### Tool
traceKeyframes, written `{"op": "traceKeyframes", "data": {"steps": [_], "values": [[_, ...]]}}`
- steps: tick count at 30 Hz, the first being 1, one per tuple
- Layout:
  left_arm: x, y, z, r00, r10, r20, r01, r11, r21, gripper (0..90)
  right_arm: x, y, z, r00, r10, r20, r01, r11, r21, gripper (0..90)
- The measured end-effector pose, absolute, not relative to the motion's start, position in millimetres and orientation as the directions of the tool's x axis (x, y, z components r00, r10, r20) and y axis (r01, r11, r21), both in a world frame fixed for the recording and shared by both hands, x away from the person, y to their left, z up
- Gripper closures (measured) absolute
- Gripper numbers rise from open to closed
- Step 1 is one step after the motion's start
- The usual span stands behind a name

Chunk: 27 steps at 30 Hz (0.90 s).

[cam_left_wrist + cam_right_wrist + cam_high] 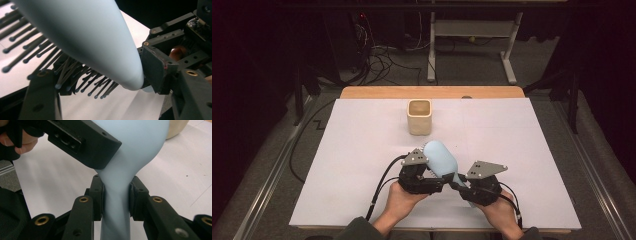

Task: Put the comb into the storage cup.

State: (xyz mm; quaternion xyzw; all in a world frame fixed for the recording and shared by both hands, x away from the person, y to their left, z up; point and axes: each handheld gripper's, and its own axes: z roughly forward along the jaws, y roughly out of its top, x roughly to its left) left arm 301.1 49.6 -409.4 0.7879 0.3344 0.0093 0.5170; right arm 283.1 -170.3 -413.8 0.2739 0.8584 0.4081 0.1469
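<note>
Pale blue hairbrush (442, 159) above the table (362, 150), right gripper (116, 195) clamped on its handle, left gripper (100, 82) around its head, contact unclear, beige cup (419, 116) beyond.

Brush (130, 157) head & handle end cut off, blurred

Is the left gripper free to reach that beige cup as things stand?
Probably yes: the white table between the left gripper and the beige cup lies bare. But its jaws straddle the blue hairbrush, which the right gripper clamps by the handle.
</note>
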Motion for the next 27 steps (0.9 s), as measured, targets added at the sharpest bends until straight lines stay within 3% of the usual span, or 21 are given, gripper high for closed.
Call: {"op": "traceKeyframes", "data": {"steps": [13,27], "values": [[304.7,57.7,-403.3,0.775,0.492,-0.397,0.551,-0.218,0.806,46.4,283.7,-166.6,-415.3,-0.810,0.585,-0.037,0.342,0.522,0.781,70.1],[300.6,57.8,-393.5,0.786,0.482,-0.387,0.535,-0.215,0.817,52.0,282.6,-166.8,-413.3,-0.814,0.580,-0.012,0.335,0.487,0.806,70.0]]}}
